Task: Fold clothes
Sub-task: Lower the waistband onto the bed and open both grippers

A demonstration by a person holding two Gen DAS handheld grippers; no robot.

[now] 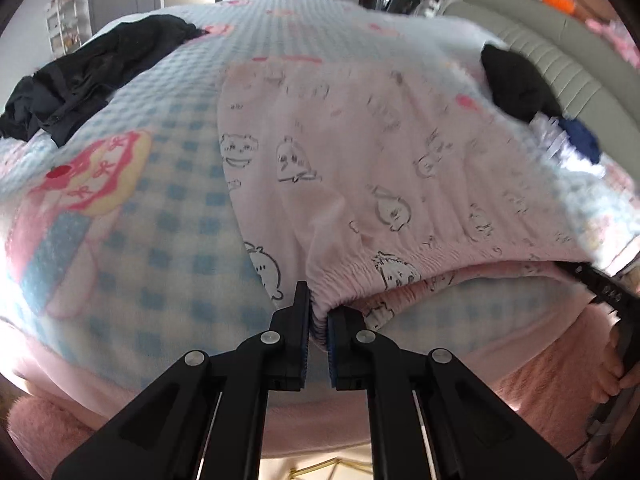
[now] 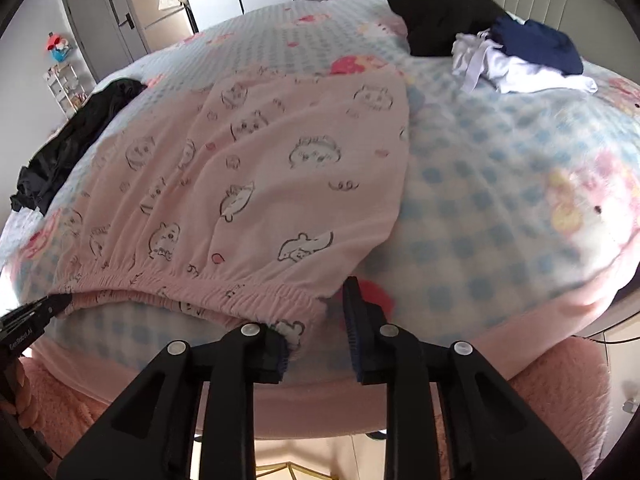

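A crumpled black garment (image 1: 80,80) lies at the bed's far left. My left gripper (image 1: 319,316) pinches the elastic waistband of the pink cartoon-print pajama pants (image 1: 360,152), which are spread flat on the blue checked blanket (image 1: 160,208). My right gripper (image 2: 316,316) stands open at the waistband's other corner, pads off the cloth. A black, white and navy clothes pile (image 2: 500,44) sits far right.

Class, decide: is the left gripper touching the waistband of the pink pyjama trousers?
Touching. The left wrist view shows the left gripper with its jaws nearly closed, pinching the gathered waistband corner of the pink pyjama trousers between the pads.
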